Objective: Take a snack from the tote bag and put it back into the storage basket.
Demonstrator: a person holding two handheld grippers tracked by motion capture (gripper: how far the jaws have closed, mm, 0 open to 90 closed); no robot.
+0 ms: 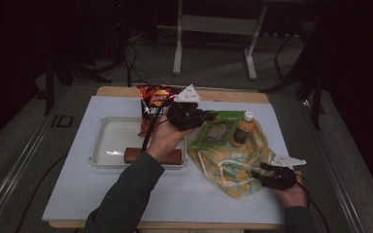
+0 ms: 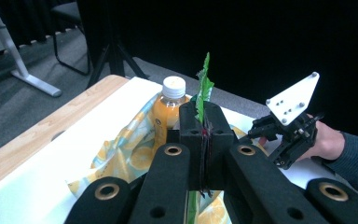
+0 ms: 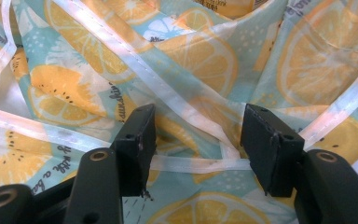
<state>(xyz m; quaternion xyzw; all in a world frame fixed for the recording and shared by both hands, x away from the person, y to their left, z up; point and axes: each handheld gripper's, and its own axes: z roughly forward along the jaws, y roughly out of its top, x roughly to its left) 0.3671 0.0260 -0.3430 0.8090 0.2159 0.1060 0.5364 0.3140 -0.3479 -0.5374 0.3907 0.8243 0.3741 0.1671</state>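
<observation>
Left gripper view: a thin green snack packet point(image 2: 204, 88) is pinched by the left gripper point(image 2: 200, 135). The right gripper point(image 3: 196, 135) is spread over a lemon-print cloth bag point(image 3: 200, 51).

bottle point(image 1: 243, 128) just beside green packet point(image 1: 218, 131)

Readable text is sparse. Lemon-print cloth bag point(image 3: 177, 51), right gripper view: cursive print by a lemon slice reads roughly "sunshine", partly cut off by a fold; lower left another line, something like "y Rik a ban", incomplete. More script at the top left edge, too cropped to read. Chip bag point(image 1: 154, 101), high view: red-and-yellow round logo, letters too blurred. Green packet point(image 1: 218, 130) and bottle point(image 1: 243, 128) labels: print too small to read.
</observation>
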